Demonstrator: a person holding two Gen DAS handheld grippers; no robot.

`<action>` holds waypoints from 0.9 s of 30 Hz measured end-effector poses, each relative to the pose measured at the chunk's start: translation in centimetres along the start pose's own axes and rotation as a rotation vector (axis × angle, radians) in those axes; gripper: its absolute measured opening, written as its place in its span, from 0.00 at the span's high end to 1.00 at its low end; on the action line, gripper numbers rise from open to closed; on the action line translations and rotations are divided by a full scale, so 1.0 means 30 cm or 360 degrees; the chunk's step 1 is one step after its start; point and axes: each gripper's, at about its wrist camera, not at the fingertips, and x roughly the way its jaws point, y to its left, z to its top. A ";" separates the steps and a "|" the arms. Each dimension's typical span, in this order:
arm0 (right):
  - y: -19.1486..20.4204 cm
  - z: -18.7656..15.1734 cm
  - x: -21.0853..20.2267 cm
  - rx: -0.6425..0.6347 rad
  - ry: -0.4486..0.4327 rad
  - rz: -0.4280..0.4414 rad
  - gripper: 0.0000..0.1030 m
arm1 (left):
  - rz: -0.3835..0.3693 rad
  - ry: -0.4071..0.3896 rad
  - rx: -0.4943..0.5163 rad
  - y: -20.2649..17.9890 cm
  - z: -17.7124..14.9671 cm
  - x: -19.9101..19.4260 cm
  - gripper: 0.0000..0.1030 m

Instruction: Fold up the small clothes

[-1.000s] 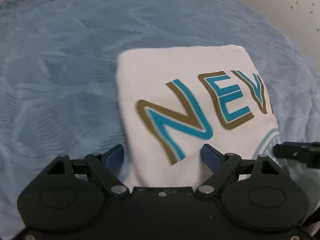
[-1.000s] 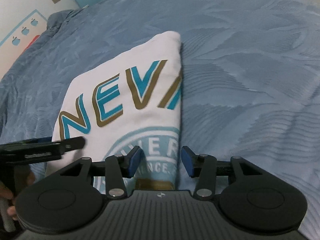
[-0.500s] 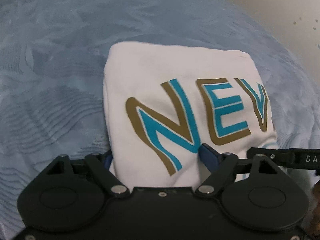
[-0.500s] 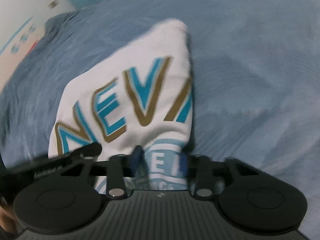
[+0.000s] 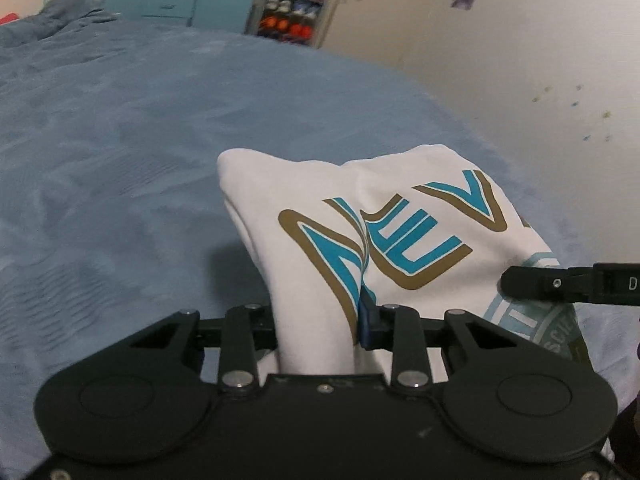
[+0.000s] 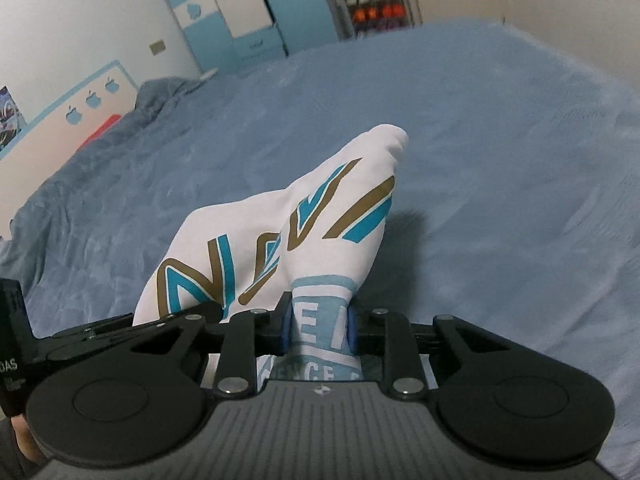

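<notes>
A folded white T-shirt [image 5: 400, 216] with gold-and-teal letters and a pale blue round print hangs lifted off the blue bedspread [image 5: 120, 140], its far end drooping toward the bed. My left gripper [image 5: 316, 320] is shut on the shirt's near left edge, cloth bunched between its blue pads. In the right wrist view the same T-shirt [image 6: 320, 216] sags in a crease between the two holds. My right gripper [image 6: 318, 326] is shut on the near right edge, over the pale blue print. Each gripper shows at the edge of the other's view.
The blue bedspread [image 6: 500, 160] spreads wide on all sides, rumpled into a heap [image 6: 160, 96] near the headboard. Blue-and-white wardrobes [image 6: 240, 12] and a shelf of shoes [image 6: 372, 0] stand beyond the bed. A pale wall [image 5: 520, 60] runs along the right side.
Both grippers closed on the shirt's near edge and rose, lifting the shirt off the bed so it now hangs and creases; both views tilted up to show the room.
</notes>
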 end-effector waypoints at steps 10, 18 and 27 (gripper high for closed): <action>-0.303 -0.056 -0.025 -0.0040 0.0059 -0.0413 0.61 | -0.0145 0.0185 0.0032 -0.204 -0.012 0.262 0.54; -0.271 -0.145 -0.069 -0.0095 -0.0290 -0.0791 0.71 | 0.0155 -0.0053 0.0128 -0.239 -0.024 0.151 0.50; -0.286 -0.108 0.182 0.0260 -0.0664 -0.0781 0.74 | 0.0117 -0.0424 0.0352 -0.400 -0.044 0.283 0.43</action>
